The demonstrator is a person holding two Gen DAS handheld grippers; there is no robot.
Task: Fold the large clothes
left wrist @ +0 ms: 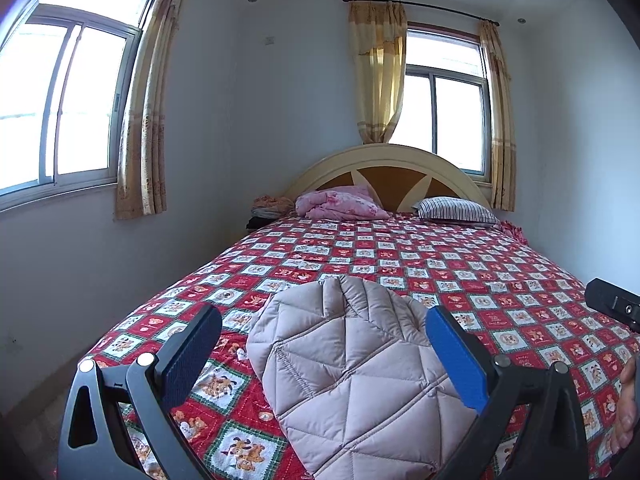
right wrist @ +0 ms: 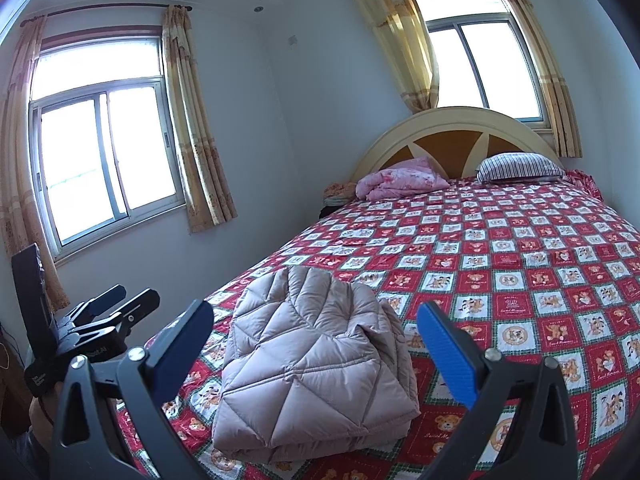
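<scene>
At lower centre of both frames, the folded padded jacket [left wrist: 352, 376] [right wrist: 316, 364] lies on the bed [left wrist: 460, 276] [right wrist: 500, 264]; left gripper [left wrist: 324, 360] and right gripper [right wrist: 316, 356] hover, fingers spread, holding nothing.

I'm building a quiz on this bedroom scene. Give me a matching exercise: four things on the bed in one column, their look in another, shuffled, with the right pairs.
Things:
1. quilted jacket
2. pillow
3. blanket
4. bedsheet

Looks:
A. red, checked with cartoon squares
B. pink, bunched by the headboard
C. beige, folded near the foot of the bed
D. dark-striped

Pairs: 1-C, 2-D, 3-B, 4-A
</scene>
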